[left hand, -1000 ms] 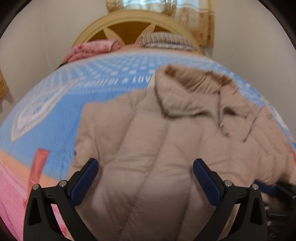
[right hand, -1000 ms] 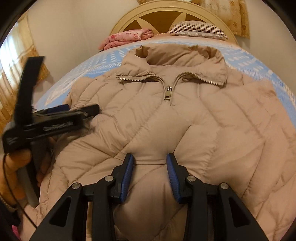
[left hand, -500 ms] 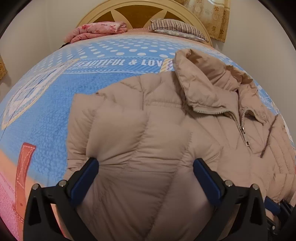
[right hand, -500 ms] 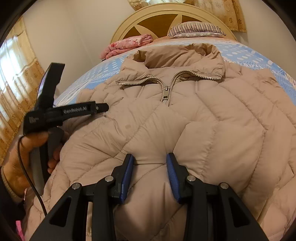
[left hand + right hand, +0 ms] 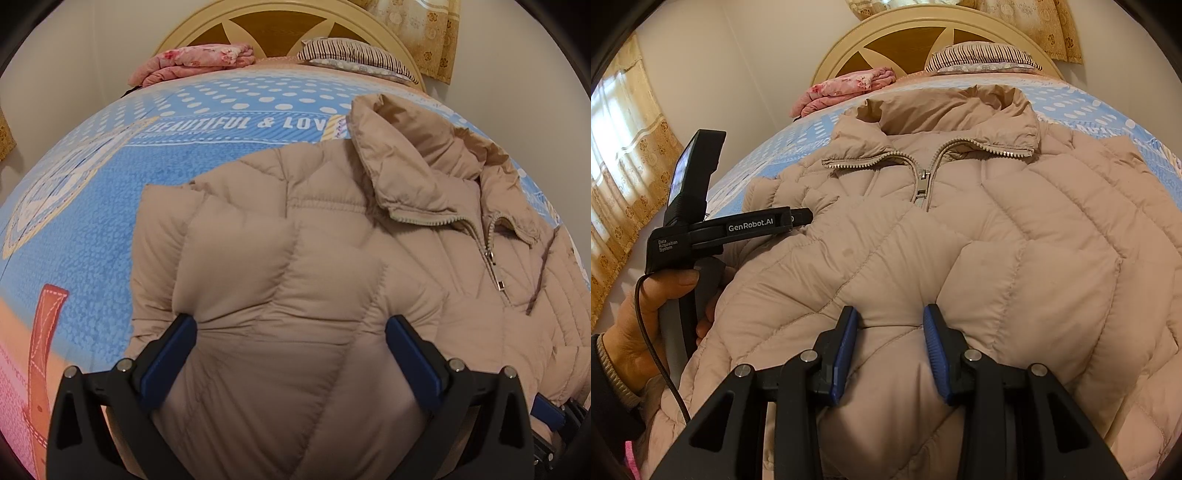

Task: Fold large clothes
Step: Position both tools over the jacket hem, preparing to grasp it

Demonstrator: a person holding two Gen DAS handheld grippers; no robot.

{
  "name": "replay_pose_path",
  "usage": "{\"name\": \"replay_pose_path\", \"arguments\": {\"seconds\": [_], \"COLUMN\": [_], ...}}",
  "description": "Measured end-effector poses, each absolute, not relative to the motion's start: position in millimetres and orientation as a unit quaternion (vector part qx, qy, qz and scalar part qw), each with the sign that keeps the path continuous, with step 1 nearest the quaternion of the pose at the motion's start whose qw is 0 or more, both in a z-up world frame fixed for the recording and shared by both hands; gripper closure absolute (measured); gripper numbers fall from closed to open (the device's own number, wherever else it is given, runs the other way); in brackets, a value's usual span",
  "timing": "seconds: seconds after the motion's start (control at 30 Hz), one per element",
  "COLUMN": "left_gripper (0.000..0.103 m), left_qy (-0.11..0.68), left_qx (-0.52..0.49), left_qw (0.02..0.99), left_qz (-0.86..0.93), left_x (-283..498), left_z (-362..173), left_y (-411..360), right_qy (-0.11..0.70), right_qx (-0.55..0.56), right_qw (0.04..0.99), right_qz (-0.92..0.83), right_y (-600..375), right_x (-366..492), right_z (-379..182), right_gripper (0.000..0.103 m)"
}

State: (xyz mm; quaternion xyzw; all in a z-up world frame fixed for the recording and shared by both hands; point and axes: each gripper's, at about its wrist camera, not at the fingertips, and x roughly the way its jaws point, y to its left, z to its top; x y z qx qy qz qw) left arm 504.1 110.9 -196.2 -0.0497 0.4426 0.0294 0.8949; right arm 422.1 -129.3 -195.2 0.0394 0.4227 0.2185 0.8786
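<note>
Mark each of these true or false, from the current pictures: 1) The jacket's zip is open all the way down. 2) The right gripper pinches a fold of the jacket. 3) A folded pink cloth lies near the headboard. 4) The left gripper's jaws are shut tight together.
1) False. The zip on the puffer jacket is open only at the collar; below the pull it is closed.
2) True. The right gripper has padded fabric bunched between its pads.
3) True. The pink cloth lies by the headboard, beside a striped pillow.
4) False. The left gripper stands wide, with jacket between its fingers.
</note>
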Motion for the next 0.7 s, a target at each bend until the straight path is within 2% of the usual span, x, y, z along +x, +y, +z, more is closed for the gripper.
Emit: {"name": "replay_pose_path", "arguments": {"seconds": [0.3,0.4,0.57,0.7], "left_gripper": [0.0,0.0,0.0,0.0], "left_qy": [0.448,0.442,0.389,0.401], "left_qx": [-0.041,-0.034,-0.014,0.043], "left_qw": [0.892,0.896,0.921,0.915], "left_qz": [0.036,0.036,-0.013,-0.019], "left_x": [503.9,492.3,466.8,471.2], "left_z": [-193.1,-174.2,-125.1,-142.8], "left_y": [108.4,102.8,74.9,44.0], "right_qy": [0.422,0.422,0.421,0.42], "right_qx": [0.048,0.057,0.065,0.072], "right_qw": [0.878,0.876,0.876,0.875], "right_qz": [0.221,0.225,0.228,0.231], "right_y": [-130.9,-133.5,-135.5,-137.9], "right_x": [422.5,423.5,423.7,423.3], "right_z": [-196.3,-197.1,-197.7,-197.5], "right_gripper": [0.064,0.064,0.064,0.064]}}
